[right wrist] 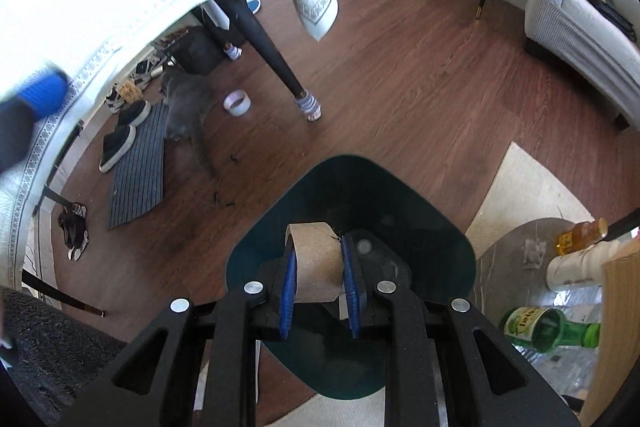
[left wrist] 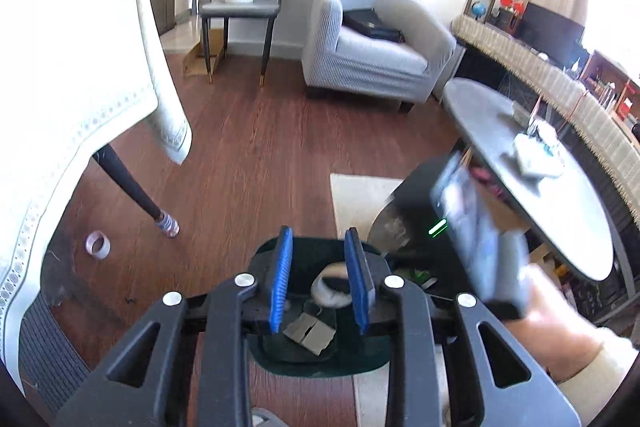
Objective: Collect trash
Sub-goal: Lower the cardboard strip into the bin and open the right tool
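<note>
Your right gripper [right wrist: 318, 277] is pinching a cardboard tube [right wrist: 316, 261] between its blue pads, and you are carrying it directly over the dark green bin [right wrist: 432, 227] that stands on the wood floor [right wrist: 400, 87] at the corner of the pale rug [right wrist: 516, 187]. Your left gripper [left wrist: 320, 277] is hanging over the same bin with its jaws drawn in as far as they go and nothing between them — the white ring of tape and the flattened cardboard scraps seen between its fingers are lying down inside the bin, not in its grasp.

You are working the drop-off step, as I read it: one piece of trash is poised above the opening and has not yet been let go. What comes next is simple but wants care. Keep the tube centred over the bin mouth, then spread the right jaws enough for it to fall clear of the pads (the tube looks light and slightly squashed, so it may cling to one pad for a moment).

More seems to be waiting for you afterwards — a roll of tape [right wrist: 237, 103] is sitting on the floor beside the sock-wrapped table leg [right wrist: 276, 59], and a green bottle [right wrist: 548, 329] is lying on the small round table [right wrist: 504, 251] at your right.
</note>
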`<state>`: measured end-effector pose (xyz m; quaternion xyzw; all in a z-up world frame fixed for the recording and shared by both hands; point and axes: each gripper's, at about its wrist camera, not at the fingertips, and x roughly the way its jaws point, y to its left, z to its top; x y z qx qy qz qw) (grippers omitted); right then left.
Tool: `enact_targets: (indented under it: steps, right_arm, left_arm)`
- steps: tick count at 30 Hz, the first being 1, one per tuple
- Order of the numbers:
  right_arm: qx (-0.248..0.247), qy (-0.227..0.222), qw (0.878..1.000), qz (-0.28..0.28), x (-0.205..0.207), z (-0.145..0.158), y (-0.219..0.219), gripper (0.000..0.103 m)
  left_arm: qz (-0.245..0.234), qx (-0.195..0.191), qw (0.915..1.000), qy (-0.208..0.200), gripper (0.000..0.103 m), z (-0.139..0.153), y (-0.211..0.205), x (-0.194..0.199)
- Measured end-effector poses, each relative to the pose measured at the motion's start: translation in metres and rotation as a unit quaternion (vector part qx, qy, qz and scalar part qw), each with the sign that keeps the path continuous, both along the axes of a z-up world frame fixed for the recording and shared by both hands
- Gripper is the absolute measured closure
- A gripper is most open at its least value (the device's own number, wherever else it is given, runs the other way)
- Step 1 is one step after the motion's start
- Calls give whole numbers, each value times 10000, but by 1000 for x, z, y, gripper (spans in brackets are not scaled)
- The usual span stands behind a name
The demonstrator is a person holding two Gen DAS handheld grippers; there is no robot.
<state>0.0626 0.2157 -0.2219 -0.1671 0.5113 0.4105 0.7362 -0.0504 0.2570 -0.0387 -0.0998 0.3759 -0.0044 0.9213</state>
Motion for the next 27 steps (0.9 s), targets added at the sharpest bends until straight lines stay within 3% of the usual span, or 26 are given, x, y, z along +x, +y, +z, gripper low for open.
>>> enact_targets:
  steps: [10, 21, 23, 25, 27]
  right_arm:
    - [-602, 350, 9973, 214, -9, -56, 17, 82]
    - [-1164, 326, 9913, 512, -26, -92, 29, 81]
    - [-1157, 335, 9915, 494, -26, -91, 29, 73]
    - [-1169, 320, 9914, 501, -27, -92, 28, 59]
    - [-1177, 279, 9912, 529, -29, -90, 28, 58]
  left_arm:
    - [-17, -128, 9994, -317, 74, 22, -6, -5]
    - [2, -230, 9984, -525, 74, 37, -5, -9]
    - [44, -265, 9980, -565, 74, 40, -2, -10]
    - [76, -288, 9977, -608, 76, 43, -2, -10]
    - [86, -295, 9976, -619, 76, 44, -1, -11]
